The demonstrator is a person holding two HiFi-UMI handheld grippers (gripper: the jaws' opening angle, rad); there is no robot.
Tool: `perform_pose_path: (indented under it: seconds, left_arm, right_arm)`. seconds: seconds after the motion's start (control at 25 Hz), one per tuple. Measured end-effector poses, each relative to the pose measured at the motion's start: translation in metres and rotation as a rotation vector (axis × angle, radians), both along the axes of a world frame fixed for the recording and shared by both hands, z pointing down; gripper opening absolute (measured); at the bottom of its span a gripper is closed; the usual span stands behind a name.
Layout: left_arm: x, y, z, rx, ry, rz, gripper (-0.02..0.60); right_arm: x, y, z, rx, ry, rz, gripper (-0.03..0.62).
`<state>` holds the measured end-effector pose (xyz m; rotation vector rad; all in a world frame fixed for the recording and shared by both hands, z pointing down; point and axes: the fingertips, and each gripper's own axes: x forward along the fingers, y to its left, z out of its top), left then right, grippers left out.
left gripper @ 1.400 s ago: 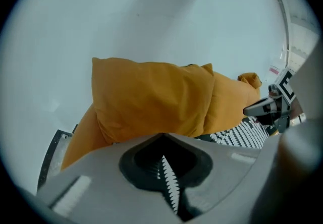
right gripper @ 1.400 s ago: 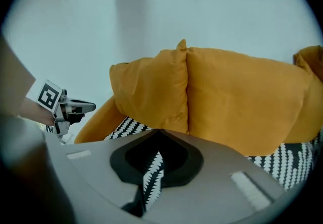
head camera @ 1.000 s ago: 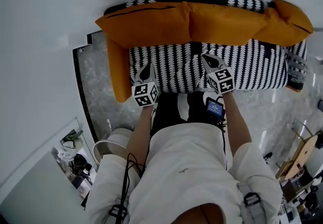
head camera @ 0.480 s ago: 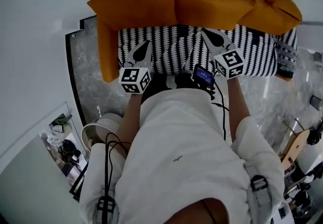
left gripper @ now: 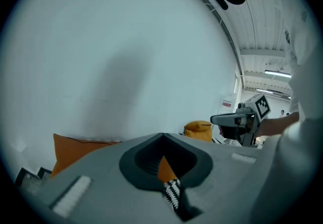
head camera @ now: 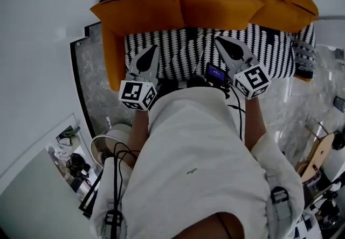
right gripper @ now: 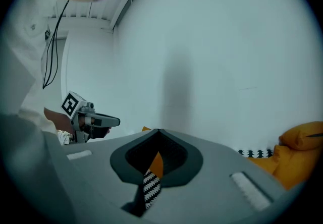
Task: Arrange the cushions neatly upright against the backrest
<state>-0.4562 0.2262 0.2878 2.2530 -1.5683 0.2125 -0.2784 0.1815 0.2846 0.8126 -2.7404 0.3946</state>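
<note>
Three orange cushions stand along the backrest of the sofa: the left cushion (head camera: pixel 140 11), the middle cushion (head camera: pixel 221 12) and the right cushion (head camera: pixel 288 2), which leans at the corner. The black-and-white seat (head camera: pixel 183 49) lies in front of them. My left gripper (head camera: pixel 150 49) is shut and empty, in the air over the seat's front left. Over the seat's front right my right gripper (head camera: pixel 221 42) hangs shut and empty too. In the left gripper view the shut left gripper (left gripper: pixel 162 136) points at the wall above the cushions. The right gripper (right gripper: pixel 158 131) shows the same.
An orange armrest (head camera: pixel 113 63) closes the sofa's left end and a grey patterned pad (head camera: pixel 304 52) lies at its right end. A white wall (head camera: pixel 48 28) runs behind. A round white bin (head camera: pixel 105 146) and clutter stand on the marble floor at lower left.
Both grippers have risen off the seat and drawn back toward my body, still shut. The cushions have not moved.
</note>
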Motion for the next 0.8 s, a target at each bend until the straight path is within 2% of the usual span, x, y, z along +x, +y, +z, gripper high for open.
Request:
perform_pose_path:
  seconds: [0.2,0.44,0.8]
  left_arm:
    - [0.018,0.006,-0.016,-0.004,0.032,0.080,0.002]
    - [0.035,0.011,-0.025,0.038,0.022,0.153,0.002]
    - [0.056,0.018,-0.028,0.045,0.039,0.199,0.003]
  right_arm:
    - [0.006,0.008,-0.014,0.006,-0.015,-0.001,0.025]
    - [0.004,0.025,-0.018,-0.009,-0.020,-0.009,0.025]
    - [0.009,0.035,-0.018,-0.050,-0.075,-0.037,0.025]
